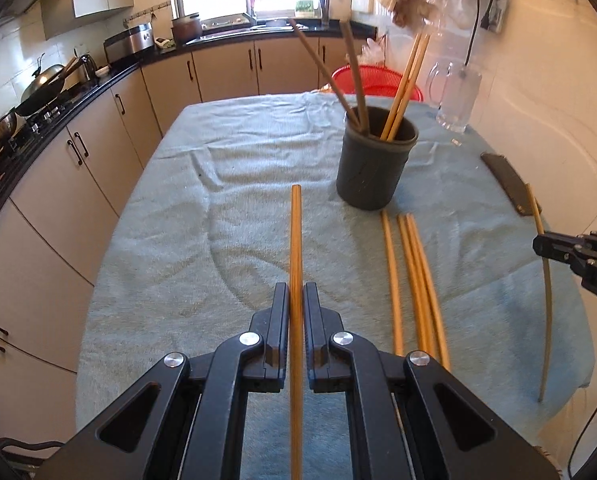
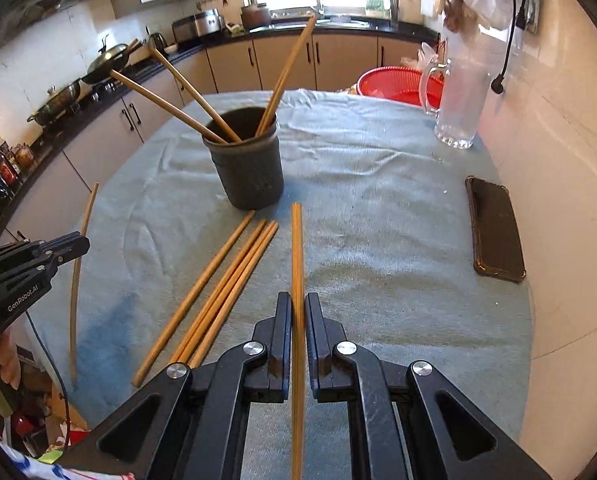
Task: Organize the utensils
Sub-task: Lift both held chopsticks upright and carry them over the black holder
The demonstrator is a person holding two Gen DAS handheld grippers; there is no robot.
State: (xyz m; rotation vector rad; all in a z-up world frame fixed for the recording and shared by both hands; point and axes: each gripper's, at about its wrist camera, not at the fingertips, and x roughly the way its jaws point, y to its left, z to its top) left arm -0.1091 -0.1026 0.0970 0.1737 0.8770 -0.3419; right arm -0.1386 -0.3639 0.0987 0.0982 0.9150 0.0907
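Bamboo chopstick [image 1: 296,240] in each claw | phone [image 2: 496,228] right | holder [image 2: 248,160] ahead

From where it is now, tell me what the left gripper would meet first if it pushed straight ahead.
Probably the blue towel on the table, just left of the dark holder. The left gripper, shut on a chopstick, points downward; depth is uncertain.

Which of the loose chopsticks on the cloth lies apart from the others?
The leftmost chopstick: a gap separates it from the three bunched chopsticks lying touching beside it.
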